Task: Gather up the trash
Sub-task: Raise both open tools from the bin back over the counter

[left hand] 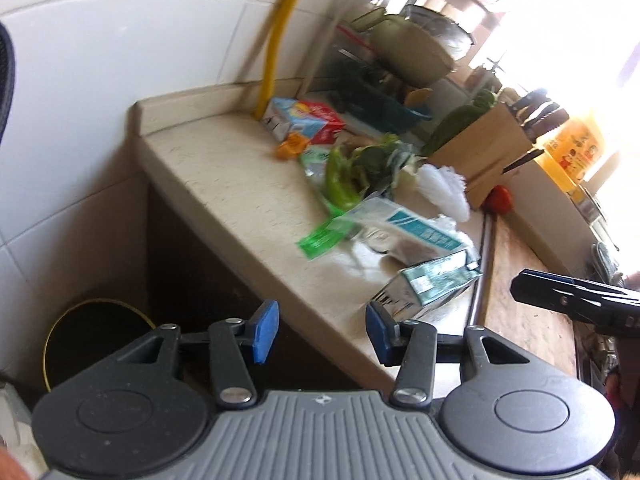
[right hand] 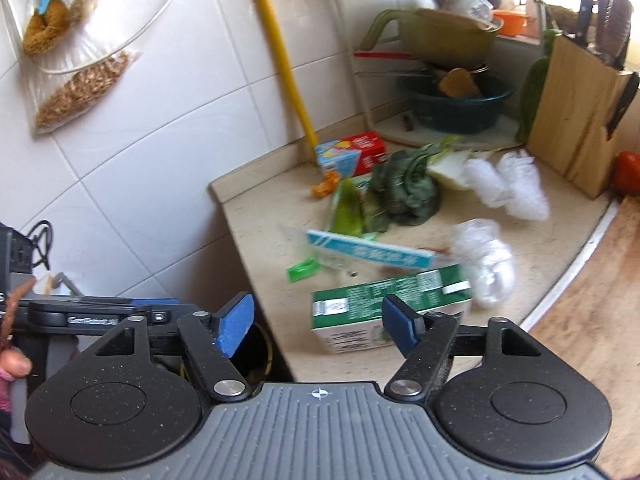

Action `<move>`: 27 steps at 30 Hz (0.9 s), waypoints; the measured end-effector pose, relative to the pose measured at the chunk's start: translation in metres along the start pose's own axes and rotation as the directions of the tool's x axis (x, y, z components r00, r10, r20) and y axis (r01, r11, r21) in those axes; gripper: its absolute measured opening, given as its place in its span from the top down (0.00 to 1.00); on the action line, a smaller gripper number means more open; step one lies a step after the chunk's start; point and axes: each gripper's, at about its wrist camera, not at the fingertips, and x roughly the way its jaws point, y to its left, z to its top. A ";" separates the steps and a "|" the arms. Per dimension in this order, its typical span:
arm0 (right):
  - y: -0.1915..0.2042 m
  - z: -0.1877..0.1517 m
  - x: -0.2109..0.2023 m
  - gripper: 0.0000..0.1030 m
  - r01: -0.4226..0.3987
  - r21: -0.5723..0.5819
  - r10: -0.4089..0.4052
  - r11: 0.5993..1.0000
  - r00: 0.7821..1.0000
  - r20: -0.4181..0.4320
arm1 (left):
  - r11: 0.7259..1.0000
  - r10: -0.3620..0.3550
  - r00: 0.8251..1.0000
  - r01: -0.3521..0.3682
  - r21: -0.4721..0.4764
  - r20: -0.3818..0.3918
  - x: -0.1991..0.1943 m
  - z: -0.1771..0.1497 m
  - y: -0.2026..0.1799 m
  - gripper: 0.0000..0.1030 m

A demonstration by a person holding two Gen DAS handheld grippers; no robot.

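Trash lies scattered on the beige counter (left hand: 224,168) (right hand: 272,208): a green carton (left hand: 432,284) (right hand: 384,304) on its side near the front edge, a white and teal box (left hand: 404,228) (right hand: 368,252), a green wrapper (left hand: 320,238) (right hand: 302,270), crumpled clear plastic (right hand: 484,268), white wrapping (left hand: 444,190) (right hand: 508,184), leafy greens (left hand: 376,160) (right hand: 404,188), and a red and blue carton (left hand: 304,118) (right hand: 352,154). My left gripper (left hand: 322,328) is open, empty, just short of the counter edge. My right gripper (right hand: 320,326) is open before the green carton, empty. A dark bin (left hand: 92,340) stands on the floor.
A wooden knife block (left hand: 488,148) (right hand: 580,120), a tomato (left hand: 500,199) (right hand: 628,172), a dish rack with bowls (right hand: 452,68) and a yellow pipe (left hand: 280,36) (right hand: 280,52) crowd the back. A wooden cutting board (left hand: 528,304) (right hand: 592,312) lies to the right. White tiled wall on the left.
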 end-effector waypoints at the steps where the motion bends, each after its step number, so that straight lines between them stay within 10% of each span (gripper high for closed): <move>1: -0.004 0.000 -0.002 0.24 0.012 -0.001 -0.012 1.000 1.000 0.008 | 1.000 0.000 1.000 0.000 0.008 0.005 0.000 0.002 -0.004 0.54; 27: -0.117 0.016 0.010 0.19 0.003 0.155 -0.005 0.988 1.000 0.009 | 0.989 -0.042 0.999 0.044 0.140 -0.023 0.071 0.063 -0.084 0.52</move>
